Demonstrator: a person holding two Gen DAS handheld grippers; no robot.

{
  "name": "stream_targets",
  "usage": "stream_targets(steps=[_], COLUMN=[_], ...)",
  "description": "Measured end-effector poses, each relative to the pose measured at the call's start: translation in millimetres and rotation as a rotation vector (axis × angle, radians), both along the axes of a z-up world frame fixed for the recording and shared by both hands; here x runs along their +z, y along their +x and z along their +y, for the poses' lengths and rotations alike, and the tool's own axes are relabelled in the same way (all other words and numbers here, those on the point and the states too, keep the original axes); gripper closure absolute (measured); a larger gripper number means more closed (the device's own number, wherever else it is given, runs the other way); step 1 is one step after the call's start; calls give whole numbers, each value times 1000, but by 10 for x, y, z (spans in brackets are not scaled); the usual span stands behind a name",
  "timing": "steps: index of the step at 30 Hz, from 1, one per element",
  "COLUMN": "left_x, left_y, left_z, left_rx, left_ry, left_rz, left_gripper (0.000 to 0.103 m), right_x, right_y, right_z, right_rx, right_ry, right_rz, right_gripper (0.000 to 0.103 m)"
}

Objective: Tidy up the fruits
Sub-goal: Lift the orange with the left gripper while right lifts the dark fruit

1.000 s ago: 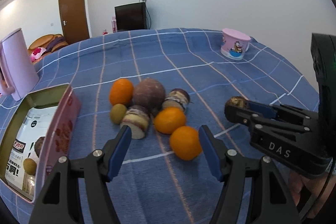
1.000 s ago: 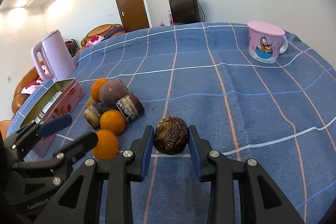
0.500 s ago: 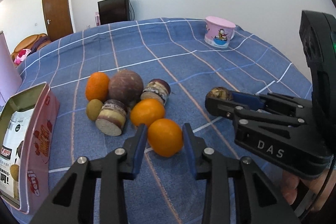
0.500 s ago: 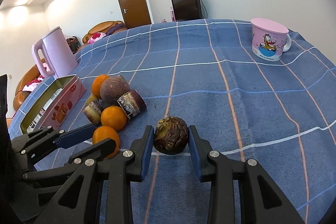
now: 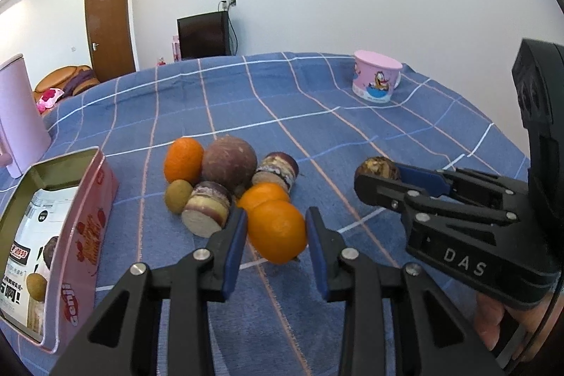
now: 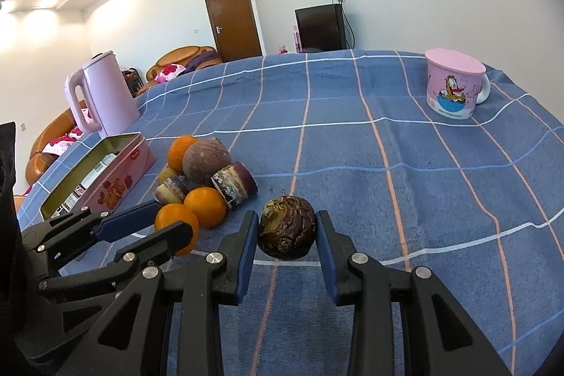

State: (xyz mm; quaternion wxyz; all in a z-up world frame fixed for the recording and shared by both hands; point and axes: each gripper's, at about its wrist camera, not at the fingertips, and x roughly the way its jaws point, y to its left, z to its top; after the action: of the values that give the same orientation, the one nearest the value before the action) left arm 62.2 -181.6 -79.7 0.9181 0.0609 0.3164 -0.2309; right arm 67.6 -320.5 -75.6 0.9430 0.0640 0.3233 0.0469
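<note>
Left wrist view showed the left gripper (image 5: 275, 229) clenched on the nearest round orange tangerine (image 5: 276, 231), its blue pads having just closed in from a wider stance; the fruit sat square between the jaws, straight ahead, at the near edge of the fruit pile. Touching it from behind lay a second tangerine (image 5: 262, 194), with two cut purple-skinned yam pieces (image 5: 208, 207), a small green kiwi (image 5: 178, 196), a large brown round fruit (image 5: 229, 164) and a third tangerine (image 5: 183, 159) farther back. The open pink rectangular tin (image 5: 83, 231) stood to the left, near the pile, its tall wall facing the fruit, so I judged a lift would be needed to clear it. To the right, the right gripper (image 6: 285, 235) gripped a dark brown wrinkled round fruit (image 6: 286, 228), well apart from the tin. The blue checked tablecloth (image 5: 352, 129) carried a pink lidded cartoon mug (image 5: 375, 80) far right and a pink kettle (image 6: 100, 94) far left.
</note>
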Motion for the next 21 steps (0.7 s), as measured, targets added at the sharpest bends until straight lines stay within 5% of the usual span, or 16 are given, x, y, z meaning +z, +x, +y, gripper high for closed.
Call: stream_targets(steps=[21], left_x=[79], left_y=[-96], left_z=[147], left_rx=[51], left_ry=[-54], left_rz=[-69], left_gripper=[67], right_x=[69], right_y=[-120], right_z=[14], right_rx=[6], right_ry=[-1], right_rz=[-81], right_gripper=[68])
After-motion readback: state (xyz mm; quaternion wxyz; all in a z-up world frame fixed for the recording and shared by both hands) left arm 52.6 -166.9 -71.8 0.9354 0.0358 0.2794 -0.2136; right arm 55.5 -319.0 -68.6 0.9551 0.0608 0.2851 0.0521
